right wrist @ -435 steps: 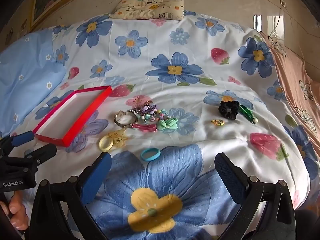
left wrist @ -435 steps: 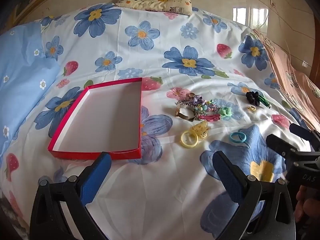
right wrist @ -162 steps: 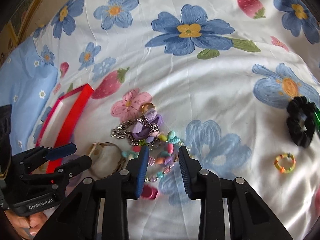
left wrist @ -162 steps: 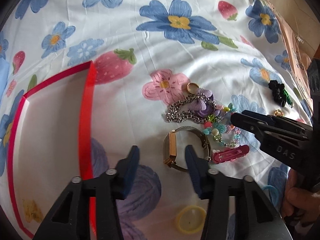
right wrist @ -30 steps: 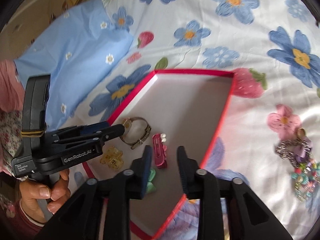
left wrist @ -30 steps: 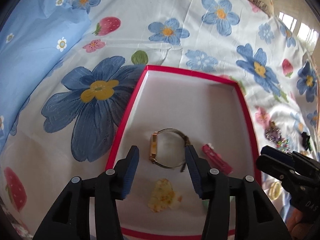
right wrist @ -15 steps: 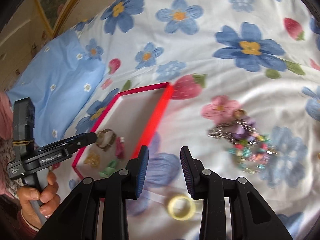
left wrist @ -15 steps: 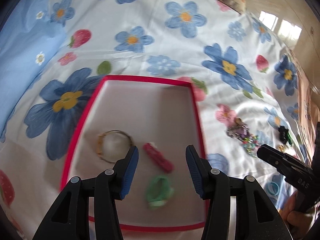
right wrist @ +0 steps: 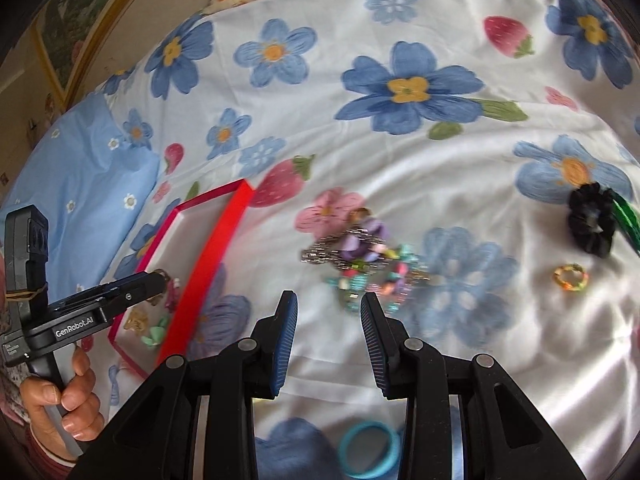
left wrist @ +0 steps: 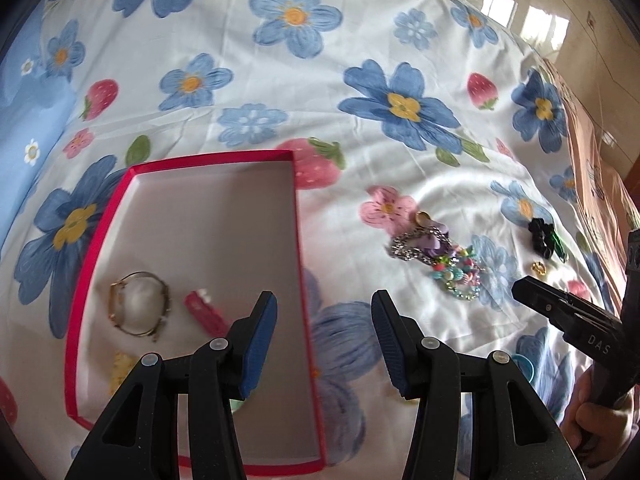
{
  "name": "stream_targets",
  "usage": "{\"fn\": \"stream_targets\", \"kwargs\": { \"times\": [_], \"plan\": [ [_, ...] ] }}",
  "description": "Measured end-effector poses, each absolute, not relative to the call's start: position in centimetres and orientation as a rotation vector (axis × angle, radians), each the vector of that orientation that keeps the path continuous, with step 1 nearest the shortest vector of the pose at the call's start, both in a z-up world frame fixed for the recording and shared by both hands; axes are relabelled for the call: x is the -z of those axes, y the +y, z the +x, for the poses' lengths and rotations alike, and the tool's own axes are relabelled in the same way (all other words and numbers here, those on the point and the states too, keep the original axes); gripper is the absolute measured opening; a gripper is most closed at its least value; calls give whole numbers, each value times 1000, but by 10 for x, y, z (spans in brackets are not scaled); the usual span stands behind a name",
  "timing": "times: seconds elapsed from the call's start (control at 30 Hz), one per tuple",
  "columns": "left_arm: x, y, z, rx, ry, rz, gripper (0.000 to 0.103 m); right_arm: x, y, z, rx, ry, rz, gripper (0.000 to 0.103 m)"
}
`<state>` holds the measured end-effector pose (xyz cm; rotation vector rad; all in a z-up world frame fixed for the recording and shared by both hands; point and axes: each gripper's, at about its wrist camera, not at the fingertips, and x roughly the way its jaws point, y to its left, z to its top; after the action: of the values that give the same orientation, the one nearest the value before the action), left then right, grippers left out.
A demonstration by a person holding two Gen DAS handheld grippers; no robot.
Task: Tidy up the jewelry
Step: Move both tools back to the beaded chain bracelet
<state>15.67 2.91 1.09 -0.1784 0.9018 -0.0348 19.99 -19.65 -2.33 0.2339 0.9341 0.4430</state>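
The left gripper (left wrist: pixel 324 334) is held open and empty over the red tray (left wrist: pixel 298 216), in which a watch (left wrist: pixel 138 304) and pink clip (left wrist: pixel 204 312) lie. The right gripper (right wrist: pixel 329 330), likewise open and empty, is pointed at the bead-and-chain tangle (right wrist: pixel 360 264) just ahead. "GenRobot.AI" is printed on the left gripper's side.

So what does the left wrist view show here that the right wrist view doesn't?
Only the left wrist view shows the red box's whole floor, with the watch and pink clip plain on it, plus the right gripper.

Only the right wrist view shows the hand holding the left gripper, and the whole blue ring below its own gripper.

Both show the tangled jewelry pile, black scrunchie, small beaded ring and floral sheet.
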Motion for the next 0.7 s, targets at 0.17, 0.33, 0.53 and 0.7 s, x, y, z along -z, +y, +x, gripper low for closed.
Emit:
{"fn": "stream_targets", "kwargs": {
  "times": [0.17, 0.33, 0.53, 0.7],
  "plan": [
    [-5, 9, 174, 52, 922, -131, 49, 30, -214, 202, -411, 941, 240, 36],
    [8, -8, 201, 76, 965, -93, 47, 36, -222, 209, -396, 951, 239, 36],
    [17, -23, 232, 93, 983, -53, 47, 42, -222, 218, -397, 964, 226, 36],
    [28, -37, 260, 102, 1003, -16, 47, 48, -217, 232, -394, 972, 193, 35]
  ]
}}
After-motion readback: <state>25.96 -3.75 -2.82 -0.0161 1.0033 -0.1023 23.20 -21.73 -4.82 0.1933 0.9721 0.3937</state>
